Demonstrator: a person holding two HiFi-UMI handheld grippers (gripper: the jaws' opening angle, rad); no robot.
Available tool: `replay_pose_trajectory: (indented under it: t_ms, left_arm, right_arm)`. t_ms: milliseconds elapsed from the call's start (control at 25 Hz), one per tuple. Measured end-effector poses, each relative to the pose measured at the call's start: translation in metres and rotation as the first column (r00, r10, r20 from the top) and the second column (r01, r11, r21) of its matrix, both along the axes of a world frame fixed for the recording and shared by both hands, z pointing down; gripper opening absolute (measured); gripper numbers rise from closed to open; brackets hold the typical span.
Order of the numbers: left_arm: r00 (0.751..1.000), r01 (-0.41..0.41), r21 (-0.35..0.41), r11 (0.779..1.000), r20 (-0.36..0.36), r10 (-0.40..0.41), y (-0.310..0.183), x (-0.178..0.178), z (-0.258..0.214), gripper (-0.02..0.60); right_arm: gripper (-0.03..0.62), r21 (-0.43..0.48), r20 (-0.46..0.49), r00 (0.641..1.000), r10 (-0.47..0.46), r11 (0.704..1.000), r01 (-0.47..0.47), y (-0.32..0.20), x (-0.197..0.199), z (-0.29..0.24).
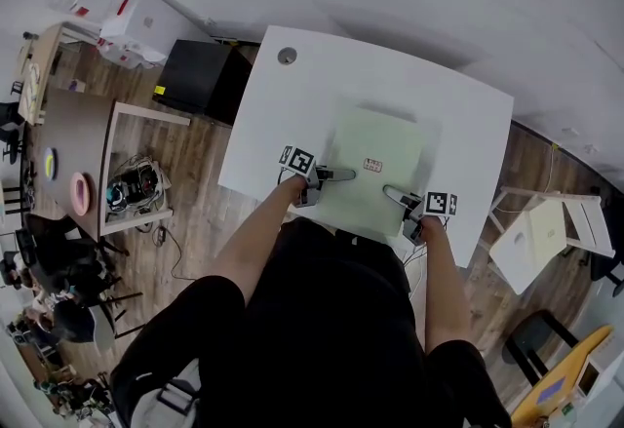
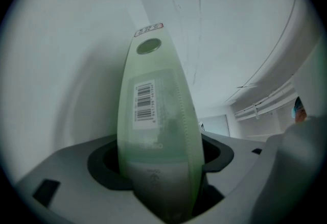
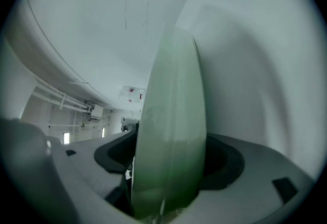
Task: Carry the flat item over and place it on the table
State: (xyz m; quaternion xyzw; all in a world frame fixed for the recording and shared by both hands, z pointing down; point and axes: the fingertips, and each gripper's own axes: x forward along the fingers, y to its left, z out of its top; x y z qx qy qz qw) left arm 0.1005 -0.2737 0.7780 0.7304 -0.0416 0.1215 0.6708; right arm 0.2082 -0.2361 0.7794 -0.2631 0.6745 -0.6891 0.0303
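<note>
A pale green flat pad with a small label lies on the white table, its near edge at the table's front. My left gripper grips the pad's near left edge; in the left gripper view the pad, with its barcode sticker, is pinched between the jaws. My right gripper is at the near right edge. In the right gripper view the pad's edge stands between the jaws, and a dark gap shows beside it, so the pads do not press.
A round cable hole sits in the table's far left corner. A black box stands on the floor left of the table, beside a wooden desk. A white folded chair stands to the right.
</note>
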Motion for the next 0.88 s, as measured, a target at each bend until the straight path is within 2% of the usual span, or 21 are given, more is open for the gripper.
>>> replay_pose_trajectory:
  t_ms: [360, 600, 880]
  left_arm:
    - [1.000, 0.027, 0.002, 1.000, 0.016, -0.027, -0.001, 0.000, 0.003, 0.345]
    - [0.999, 0.050, 0.014, 0.999, 0.009, -0.050, -0.002, -0.001, 0.000, 0.345]
    - [0.999, 0.009, 0.045, 0.999, 0.037, -0.010, -0.002, -0.004, 0.000, 0.345]
  right_arm:
    - [0.342, 0.001, -0.022, 0.999, 0.045, 0.999, -0.045, 0.003, 0.023, 0.002]
    - [0.341, -0.001, -0.078, 0.997, 0.020, 1.000, -0.020, -0.001, 0.024, 0.006]
    - [0.331, 0.004, -0.117, 0.993, -0.018, 1.000, 0.018, 0.002, 0.029, 0.010]
